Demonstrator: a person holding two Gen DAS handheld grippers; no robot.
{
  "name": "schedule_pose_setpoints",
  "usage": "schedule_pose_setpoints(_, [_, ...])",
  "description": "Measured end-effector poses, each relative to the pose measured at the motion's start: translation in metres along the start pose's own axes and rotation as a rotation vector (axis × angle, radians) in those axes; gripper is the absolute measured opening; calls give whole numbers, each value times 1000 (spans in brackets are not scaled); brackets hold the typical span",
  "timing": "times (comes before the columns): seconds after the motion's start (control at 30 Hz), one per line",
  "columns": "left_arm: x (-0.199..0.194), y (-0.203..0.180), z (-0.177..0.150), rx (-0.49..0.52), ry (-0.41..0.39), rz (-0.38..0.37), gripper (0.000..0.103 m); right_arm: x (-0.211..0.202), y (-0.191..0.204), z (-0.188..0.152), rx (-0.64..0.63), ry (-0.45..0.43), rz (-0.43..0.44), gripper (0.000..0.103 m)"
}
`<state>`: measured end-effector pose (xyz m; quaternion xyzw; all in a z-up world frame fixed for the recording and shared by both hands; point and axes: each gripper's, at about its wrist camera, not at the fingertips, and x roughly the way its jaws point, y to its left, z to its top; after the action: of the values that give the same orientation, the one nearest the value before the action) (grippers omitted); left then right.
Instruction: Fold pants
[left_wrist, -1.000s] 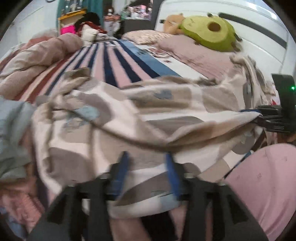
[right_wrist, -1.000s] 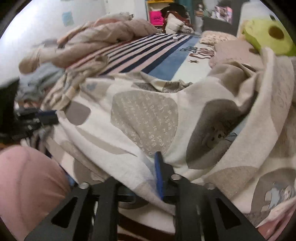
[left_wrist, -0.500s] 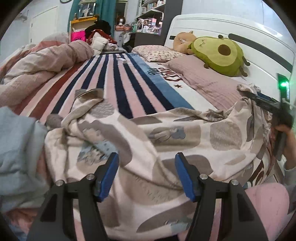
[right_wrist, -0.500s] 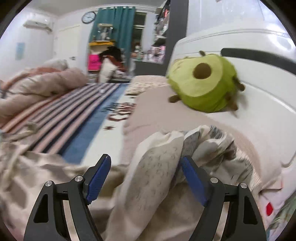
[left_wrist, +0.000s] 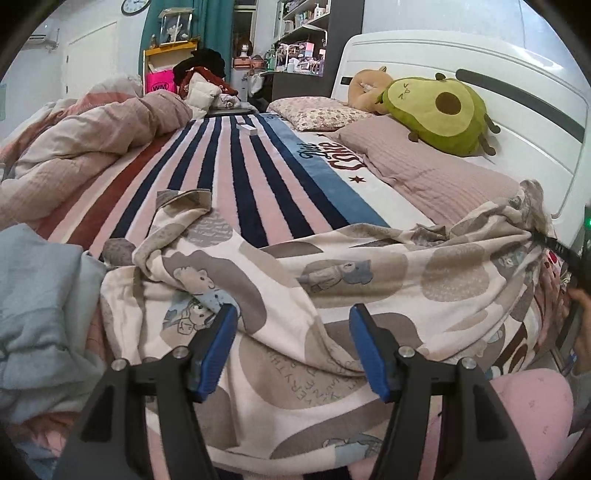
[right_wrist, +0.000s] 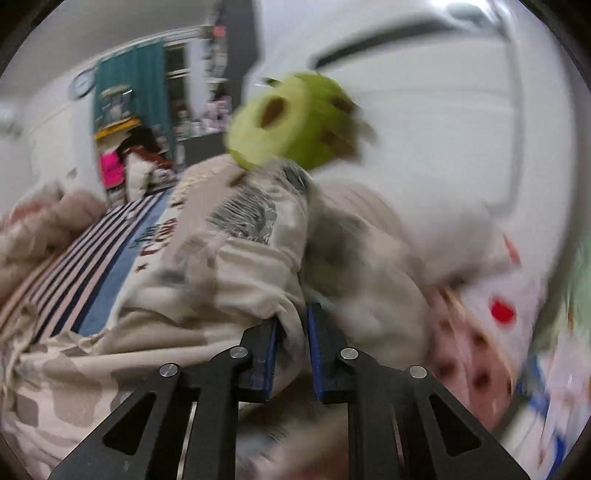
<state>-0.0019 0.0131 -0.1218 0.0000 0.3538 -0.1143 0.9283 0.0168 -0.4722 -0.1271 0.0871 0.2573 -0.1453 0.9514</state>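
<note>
The pants (left_wrist: 369, 280) are cream with grey and brown cartoon patches and lie spread across the near end of the bed. My left gripper (left_wrist: 291, 332) is open, its blue pads just above the rumpled cloth, holding nothing. My right gripper (right_wrist: 291, 325) is shut on a bunched edge of the pants (right_wrist: 236, 258) at the right side of the bed, near the pillow. In the left wrist view the right gripper (left_wrist: 554, 243) shows at the far right, pinching the cloth's corner. The right wrist view is blurred by motion.
A striped blanket (left_wrist: 240, 177) covers the bed. A pink duvet (left_wrist: 92, 136) is heaped at the left, a light blue garment (left_wrist: 40, 295) at the near left. An avocado plush (left_wrist: 439, 114) and pillows (left_wrist: 424, 173) lie by the white headboard (left_wrist: 498, 66). A pink-clad knee (left_wrist: 524, 417) is bottom right.
My left gripper let go of the pants and opened, staying over them. My right gripper let go, swung right toward the pillow end, then shut on the pants' edge there.
</note>
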Motion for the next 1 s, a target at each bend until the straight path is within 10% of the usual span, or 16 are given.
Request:
schedule_pose_setpoints(0.07, [-2, -2, 0, 7, 3, 2, 59, 3, -23, -12, 33, 21, -90, 15])
schedule_pose_setpoints(0.2, [-5, -9, 1, 25, 2, 16, 59, -5, -54, -18, 153, 37, -2, 18])
schedule_pose_setpoints(0.27, [-5, -10, 4, 24, -1, 19, 59, -18, -55, -12, 141, -8, -2, 57])
schedule_pose_setpoints(0.33, [-3, -10, 9, 13, -7, 31, 65, -23, -48, -5, 123, -32, 30, 70])
schedule_pose_setpoints(0.5, [11, 5, 21, -60, 12, 97, 68, -2, -34, 6, 45, -27, -19, 65])
schedule_pose_setpoints(0.6, [22, 11, 27, -72, 44, 162, 68, 9, -40, -1, 71, -1, -8, 41])
schedule_pose_setpoints(1.0, [108, 29, 63, -120, 133, 222, 65, 42, -42, -17, 82, 56, 88, 43])
